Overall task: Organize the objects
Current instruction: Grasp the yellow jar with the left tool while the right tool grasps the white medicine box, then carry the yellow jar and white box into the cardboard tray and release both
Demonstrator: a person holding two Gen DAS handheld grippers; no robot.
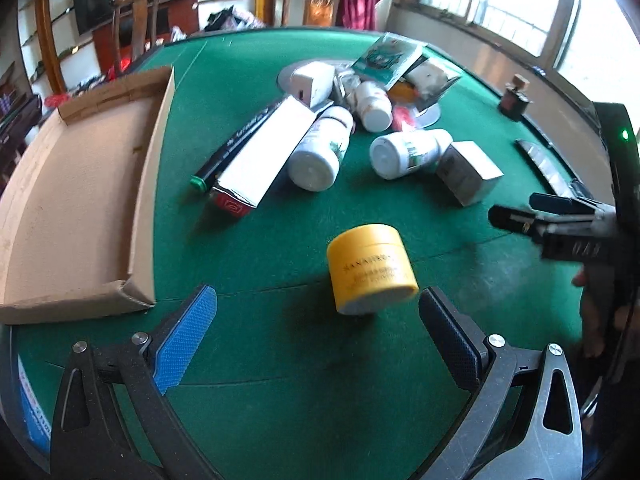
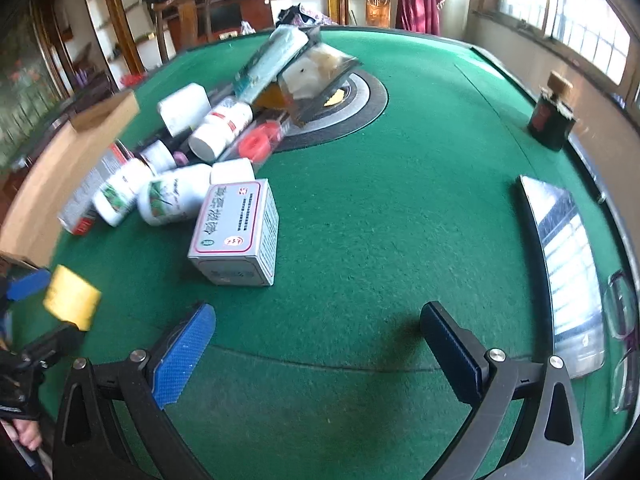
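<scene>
1. Left wrist view: the left gripper is spread wide, grasping nothing; the yellow jar sits tilted on the green table, just ahead of the fingers and nearer the right one; the cardboard tray lies at the left; white bottles and boxes are heaped beyond

2. Right wrist view: the right gripper is likewise released, over bare felt; a grey medicine box lies ahead left; the yellow jar is far left between the left gripper's fingers

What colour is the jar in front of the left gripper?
Yellow, with a pale base; the jar shows best in the left wrist view.
</scene>
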